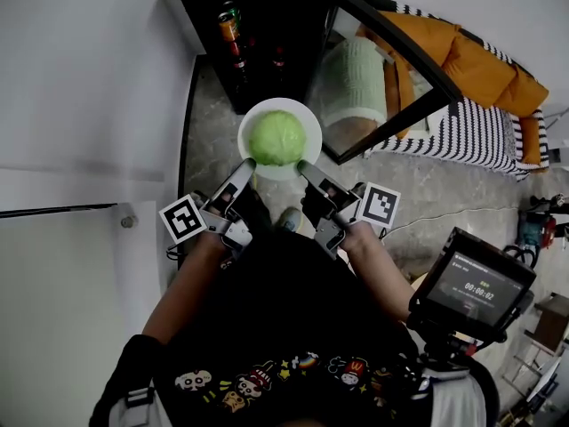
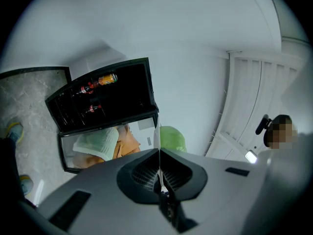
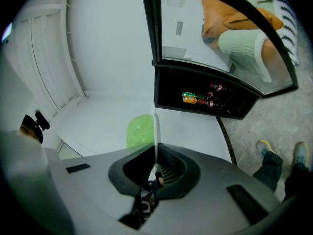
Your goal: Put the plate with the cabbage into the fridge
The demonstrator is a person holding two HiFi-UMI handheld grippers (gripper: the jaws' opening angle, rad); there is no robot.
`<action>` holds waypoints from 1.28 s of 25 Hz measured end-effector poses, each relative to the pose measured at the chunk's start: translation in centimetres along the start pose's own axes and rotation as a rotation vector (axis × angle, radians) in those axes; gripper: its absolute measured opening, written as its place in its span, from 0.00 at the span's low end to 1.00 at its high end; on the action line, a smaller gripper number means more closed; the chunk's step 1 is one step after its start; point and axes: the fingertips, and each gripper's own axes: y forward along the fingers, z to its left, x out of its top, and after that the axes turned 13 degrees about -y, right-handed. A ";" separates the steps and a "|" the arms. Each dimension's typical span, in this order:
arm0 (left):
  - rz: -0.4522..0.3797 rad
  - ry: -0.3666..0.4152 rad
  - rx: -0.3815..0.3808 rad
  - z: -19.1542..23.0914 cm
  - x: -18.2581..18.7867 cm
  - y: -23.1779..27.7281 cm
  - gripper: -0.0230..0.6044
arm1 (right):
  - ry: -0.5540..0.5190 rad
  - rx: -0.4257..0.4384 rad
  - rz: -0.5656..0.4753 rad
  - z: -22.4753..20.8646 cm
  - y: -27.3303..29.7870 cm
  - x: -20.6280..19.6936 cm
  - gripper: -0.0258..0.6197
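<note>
Where the plate (image 1: 315, 137) sits: in the air before the open fridge (image 1: 267, 60), above the floor (image 1: 213, 136).
Cabbage (image 1: 276, 138): green, resting on the plate's middle.
Left tool (image 1: 247, 169): clenched on the plate's near-left rim.
Right tool (image 1: 305, 169): clenched on the near-right rim.
Fridge door (image 1: 382, 87): glass, swung open rightward.
Bottles (image 1: 233, 38): inside the fridge.

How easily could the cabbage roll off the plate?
Fairly easily, probably: the cabbage is round and seems to sit loose on the plate. The left gripper and right gripper pinch only its near rim, so it may tip forward.
</note>
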 end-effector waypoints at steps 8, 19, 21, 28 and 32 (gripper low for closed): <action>0.012 -0.016 0.005 0.2 0.0 0.3 0.05 | 0.003 -0.018 -0.007 -0.2 -0.1 0.2 0.06; 0.018 -0.023 0.010 0.1 0.1 0.5 0.05 | 0.019 -0.023 -0.019 -0.2 -0.1 0.2 0.06; 0.014 -0.024 0.014 0.2 0.0 0.2 0.05 | 0.023 -0.024 -0.015 -0.3 -0.2 -0.1 0.06; 0.009 -0.018 0.017 0.1 -0.1 0.1 0.05 | 0.033 -0.017 -0.020 -0.2 -0.3 -0.2 0.06; 0.014 -0.015 0.022 0.1 -0.1 0.2 0.05 | 0.036 -0.018 -0.027 -0.3 -0.3 -0.1 0.06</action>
